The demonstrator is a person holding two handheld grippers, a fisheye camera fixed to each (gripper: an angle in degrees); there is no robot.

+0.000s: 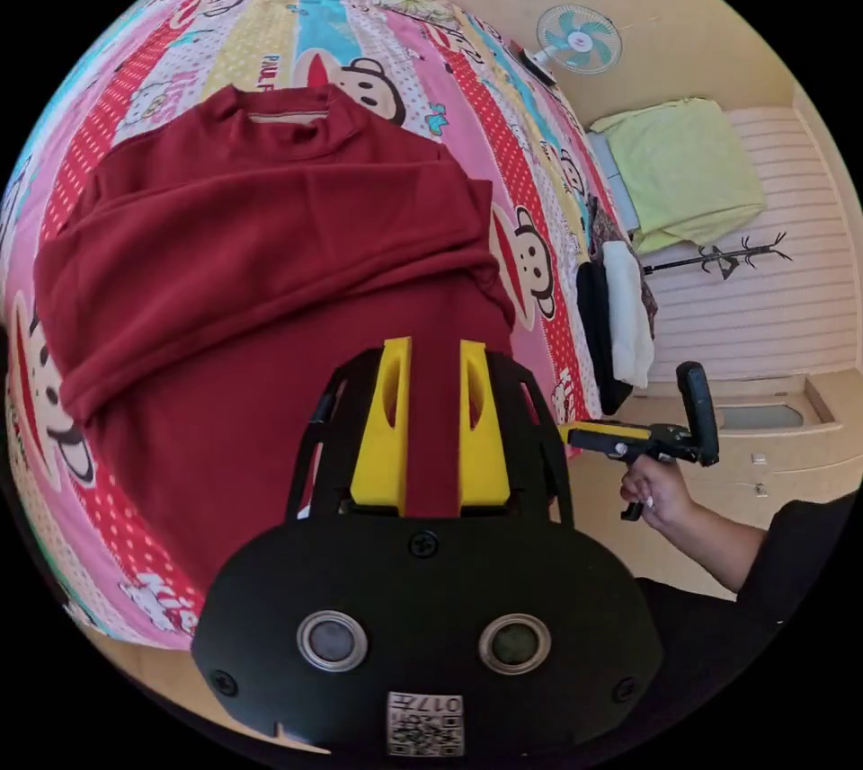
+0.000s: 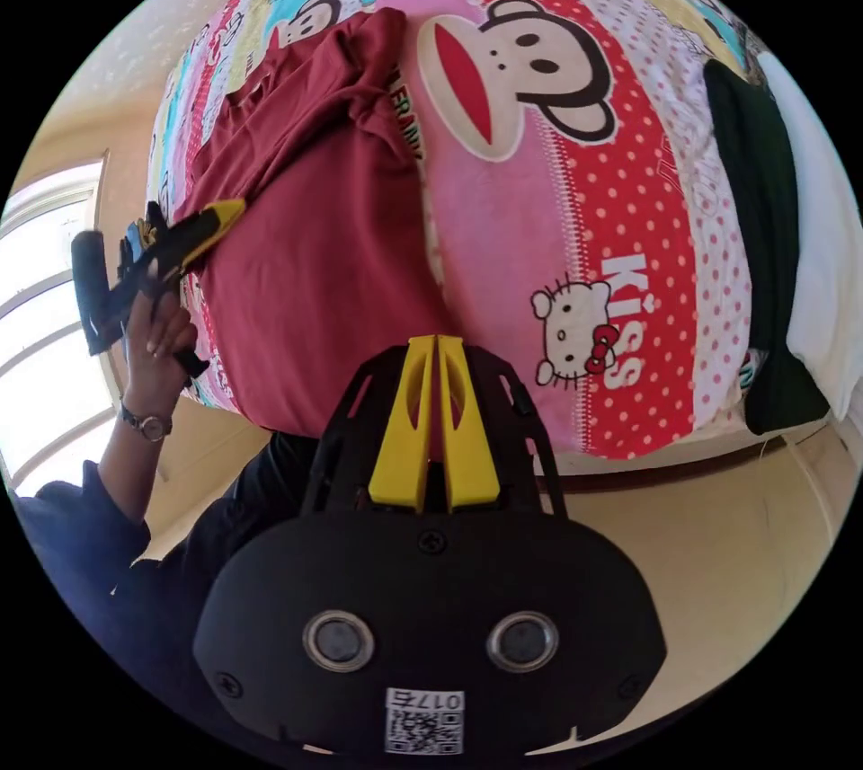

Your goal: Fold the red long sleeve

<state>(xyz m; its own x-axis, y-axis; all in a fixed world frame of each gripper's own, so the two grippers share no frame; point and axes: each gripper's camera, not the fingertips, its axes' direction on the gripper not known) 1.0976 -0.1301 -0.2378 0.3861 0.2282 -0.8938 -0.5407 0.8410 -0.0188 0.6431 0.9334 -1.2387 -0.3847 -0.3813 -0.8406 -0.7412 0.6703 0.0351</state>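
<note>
The bedspread (image 1: 539,204), striped and dotted in pink, red, yellow and blue with cartoon monkey and cat faces, covers the bed and carries the whole job. On it lies the red long sleeve (image 1: 270,267), collar toward the far end, hem hanging toward the near edge where the person stands. Both sleeves look already folded across the chest, one band of cloth running slantwise over the body, so the step in hand is judged to be the lengthwise fold, hem up to collar.

The left gripper (image 1: 430,357) hovers over the lower body of the shirt, its yellow jaws apart with red cloth seen between them, gripping nothing. The right gripper (image 2: 436,352) hangs off the near edge of the bed beside the hem's right corner, its jaws together on nothing. The next move probably calls for each gripper to pinch a hem corner and carry both up evenly, keeping the sleeves from sliding.

Readable print on the bedspread: "KISS" beside the cat face, and part of "PAUL F…" near the collar.
</note>
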